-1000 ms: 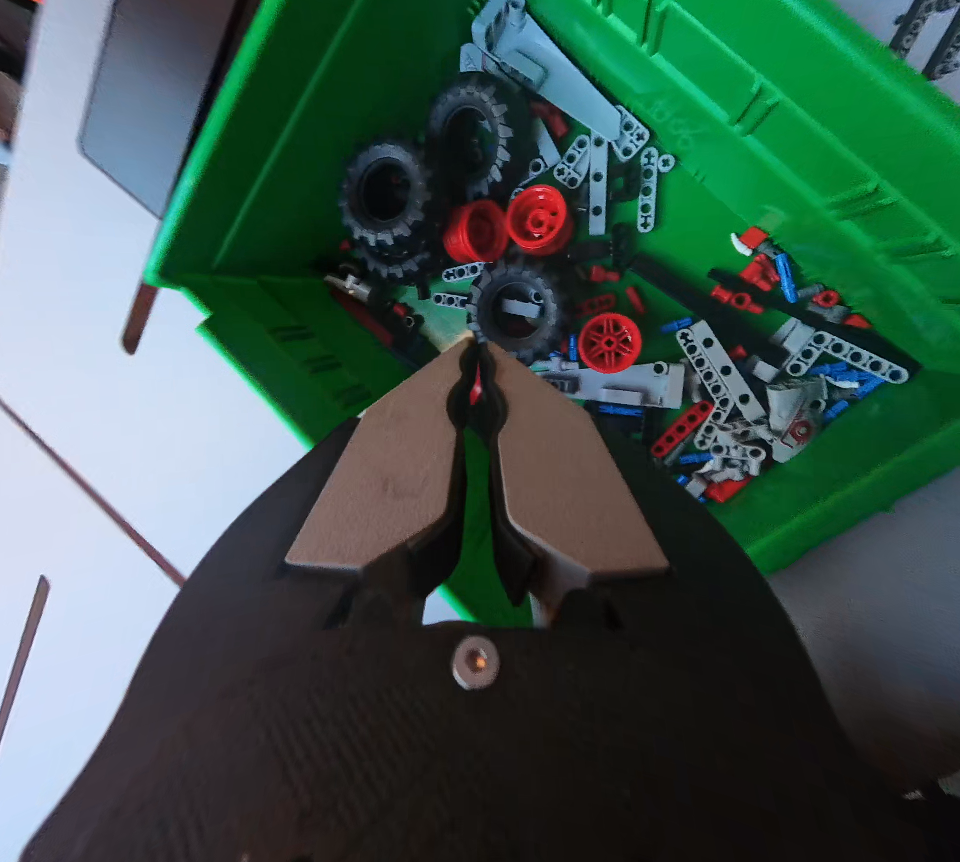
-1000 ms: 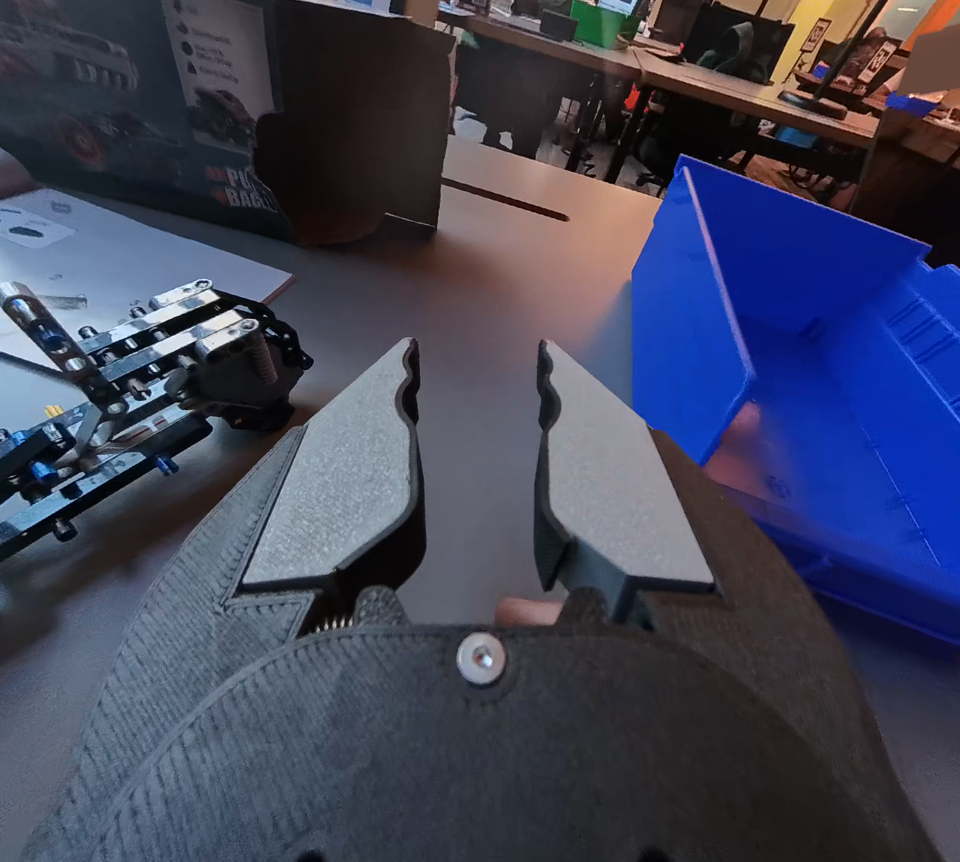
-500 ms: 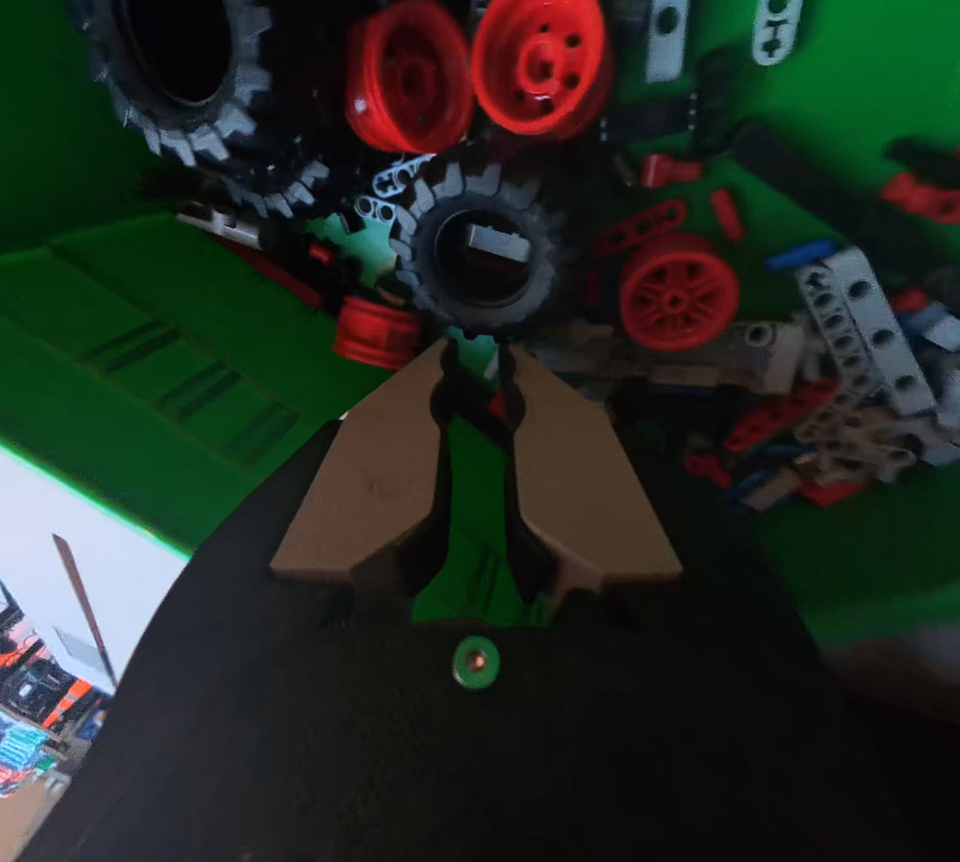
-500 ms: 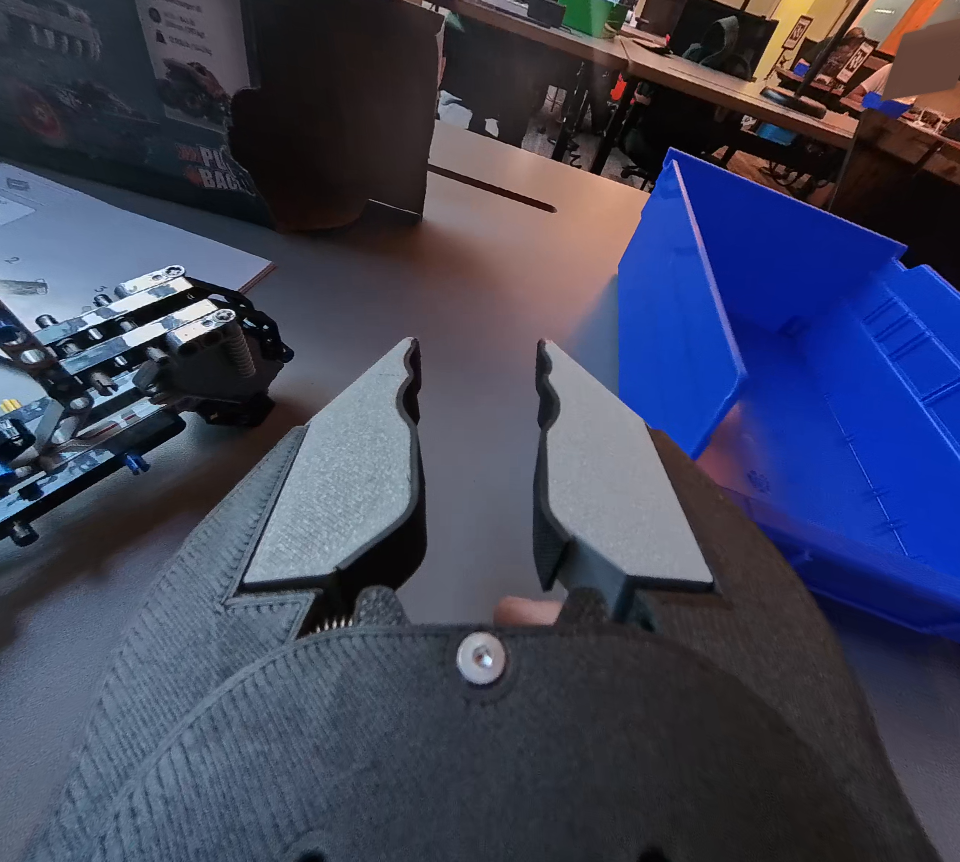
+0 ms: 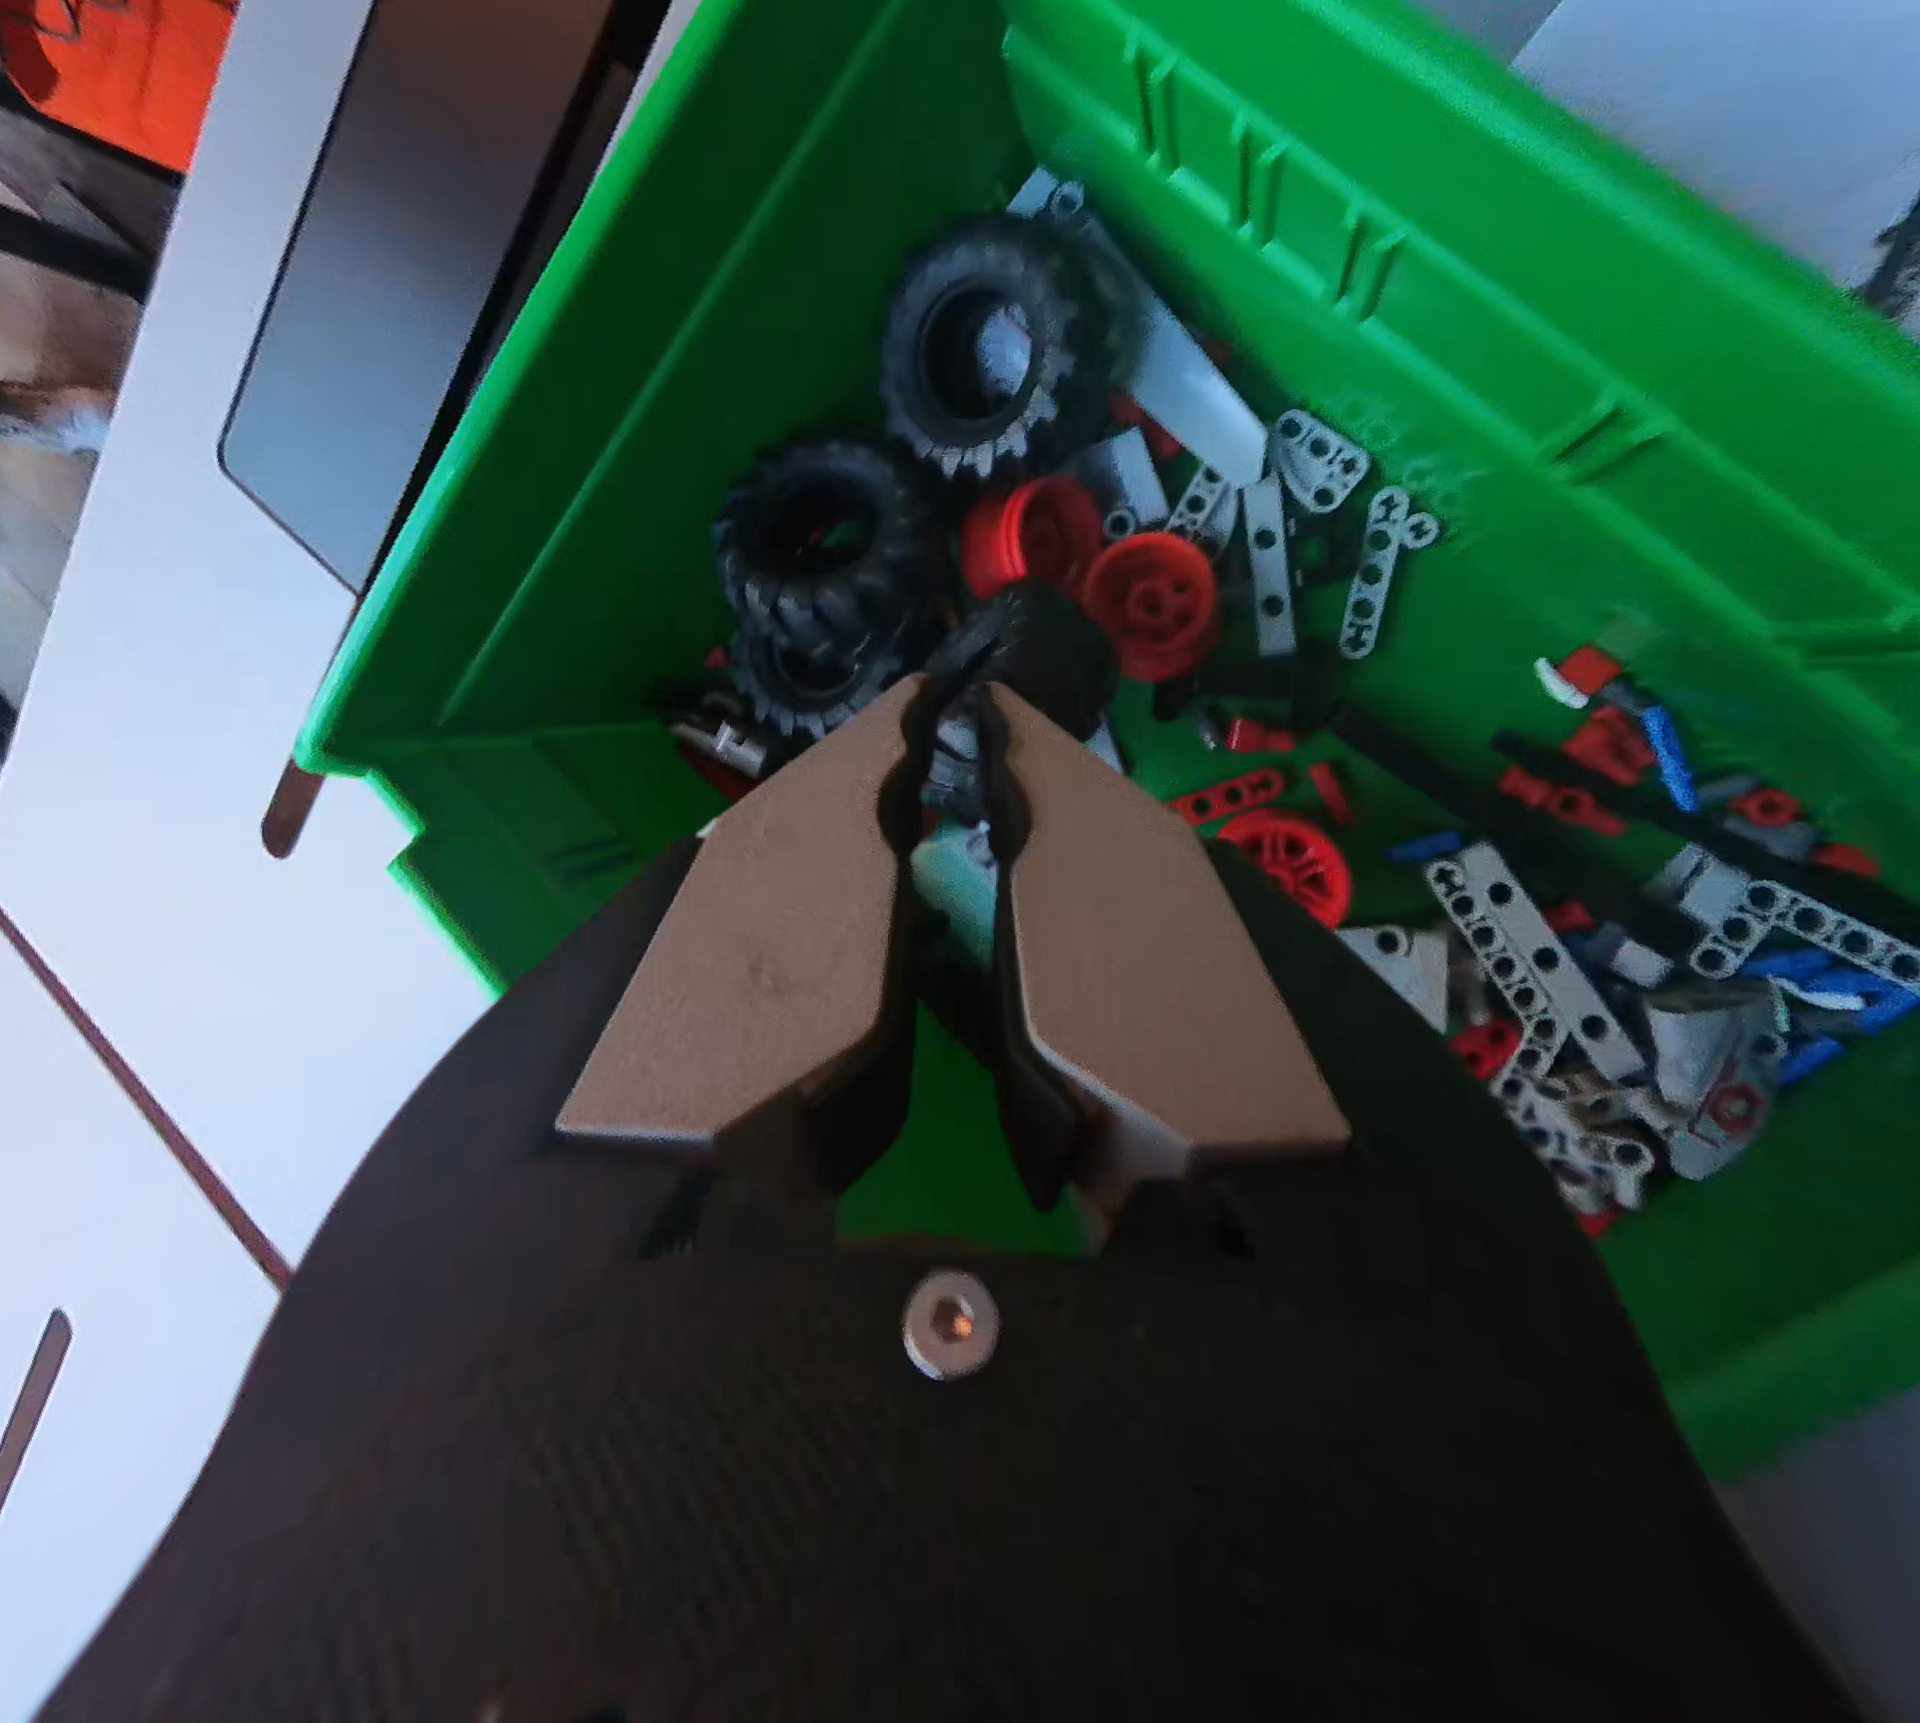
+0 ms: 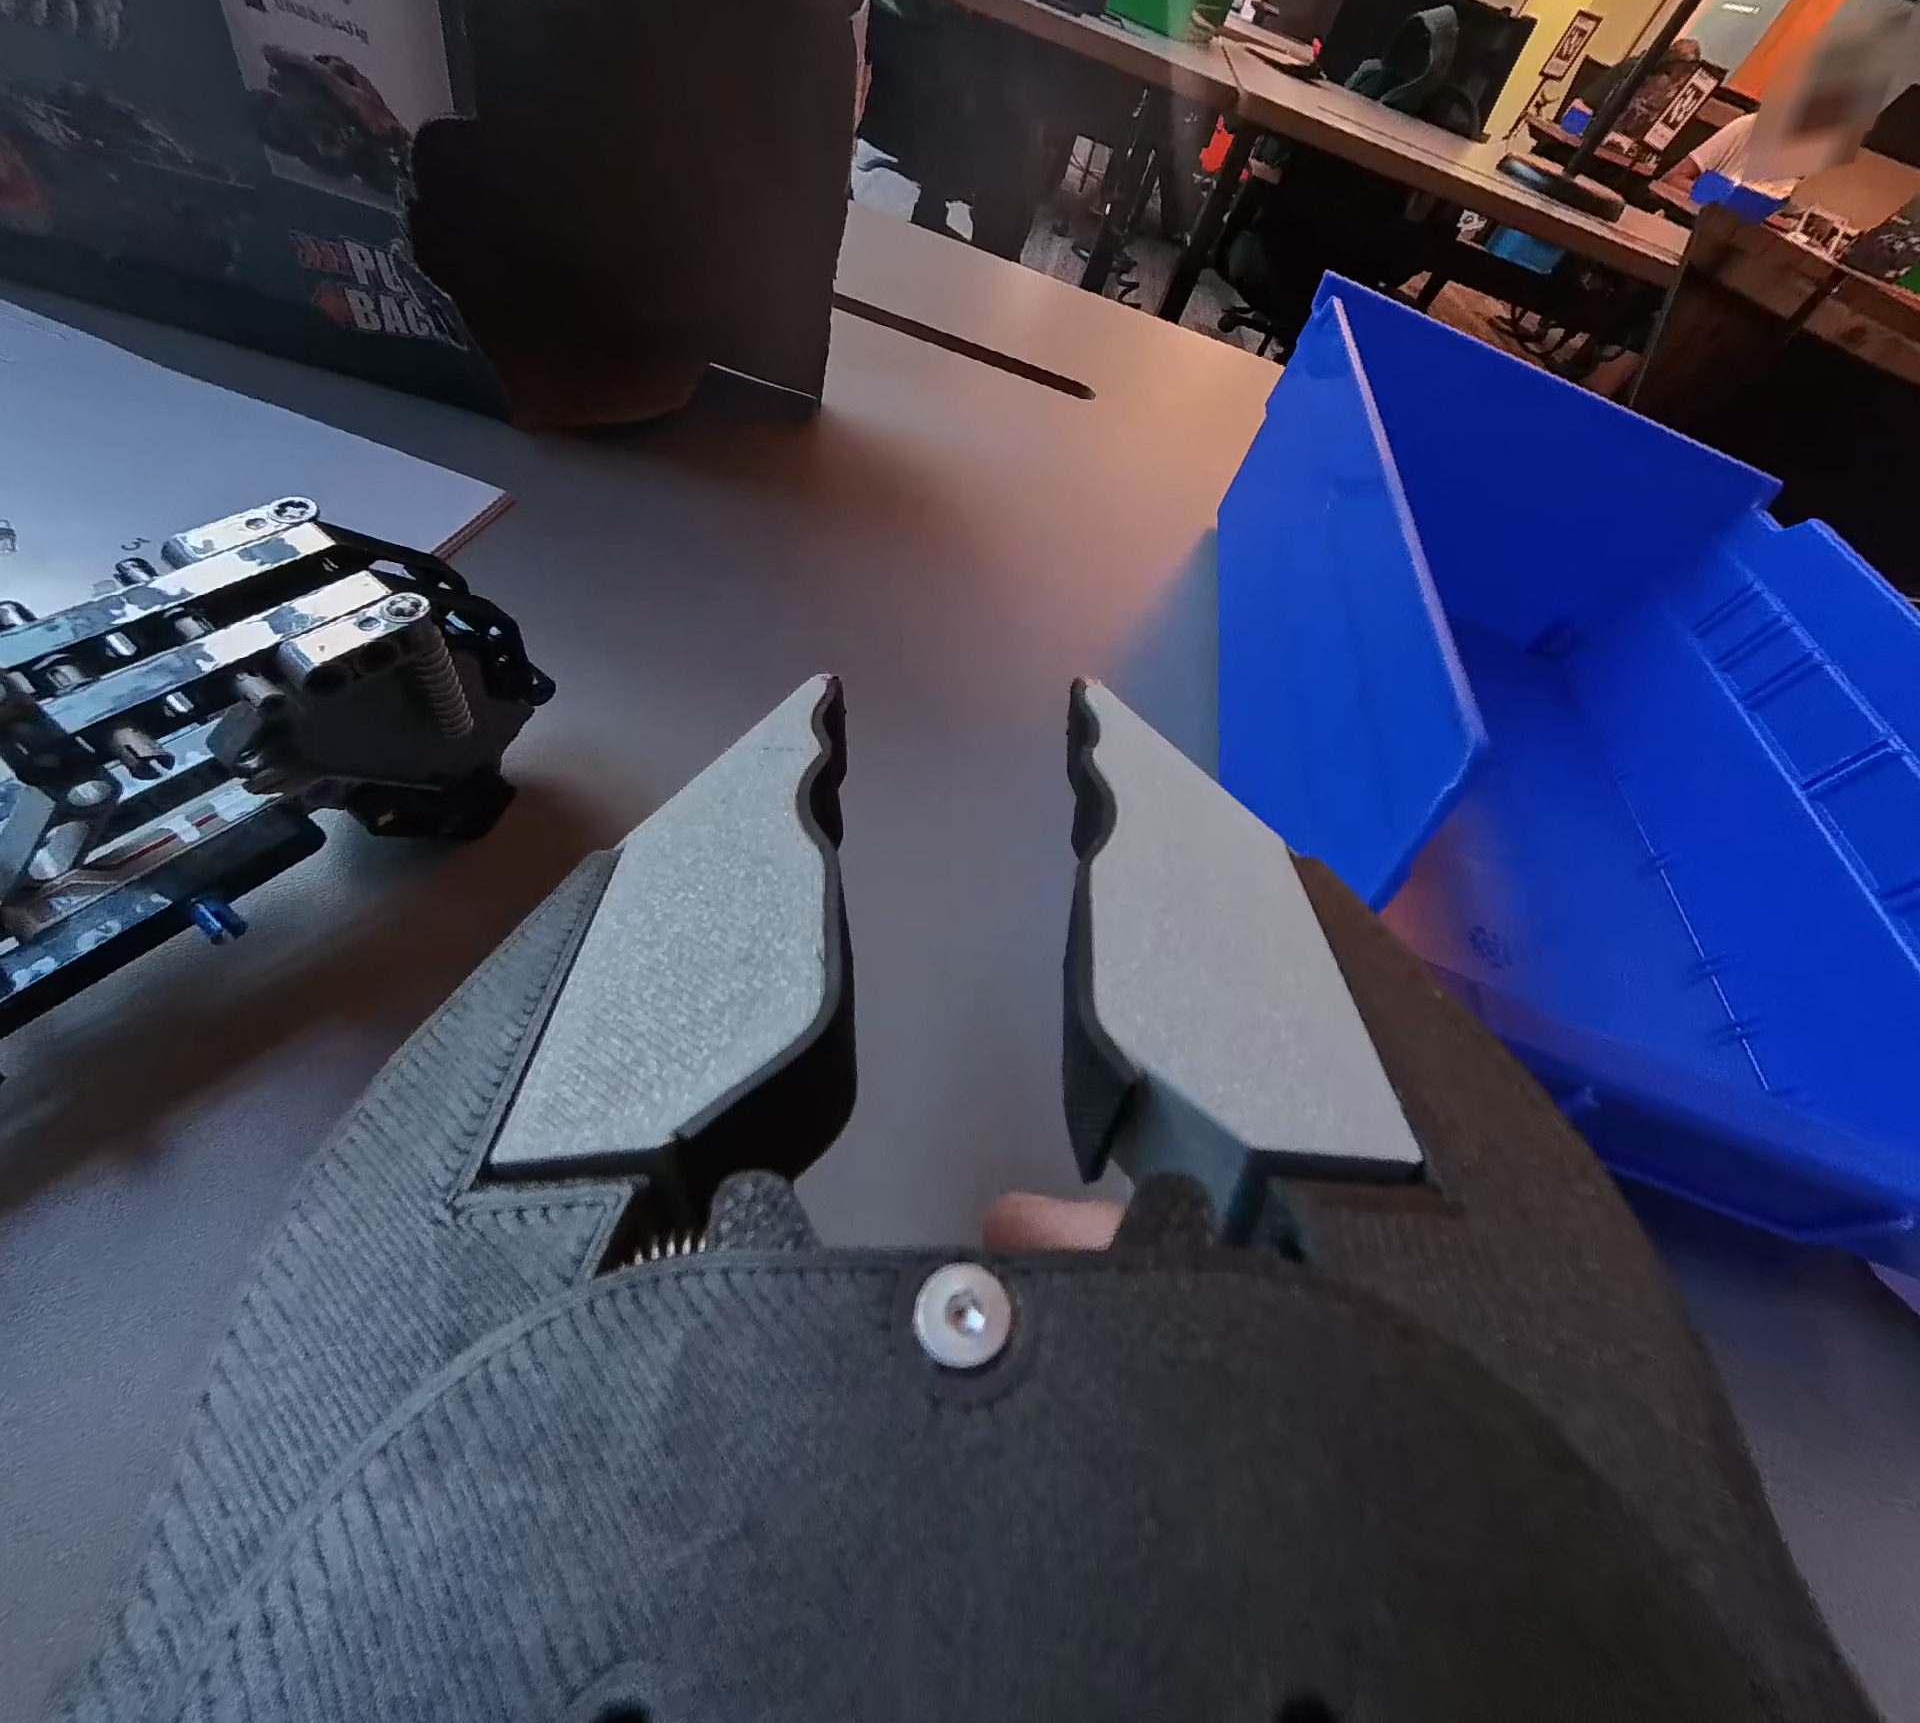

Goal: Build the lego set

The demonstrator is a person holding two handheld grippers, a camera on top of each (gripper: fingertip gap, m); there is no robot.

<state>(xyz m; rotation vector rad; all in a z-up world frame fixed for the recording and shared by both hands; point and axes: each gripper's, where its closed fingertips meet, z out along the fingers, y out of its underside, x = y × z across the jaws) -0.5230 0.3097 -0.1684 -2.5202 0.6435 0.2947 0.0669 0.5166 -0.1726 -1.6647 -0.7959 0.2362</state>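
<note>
In the left wrist view my left gripper [image 5: 956, 707] is shut on the rim of a black tyre [image 5: 1049, 665] and holds it above the green bin [image 5: 644, 219]. In the bin lie two more black tyres [image 5: 977, 354], red wheel hubs [image 5: 1148, 603] and several grey, red and blue beams and pins [image 5: 1538, 946]. In the right wrist view my right gripper [image 6: 951, 697] is open and empty, low over the dark table [image 6: 831, 530]. The partly built black and grey chassis [image 6: 260, 686] lies to its left.
A blue bin [image 6: 1340, 634] stands to the right of the right gripper. The set's cardboard box [image 6: 623, 167] stands at the back left, with a white instruction sheet [image 6: 208, 447] under the chassis. White table surface [image 5: 156, 842] lies left of the green bin.
My left gripper opened down in the green bin, shut on a black tyre and rose with it. My right gripper drifted slightly left and stayed open.
</note>
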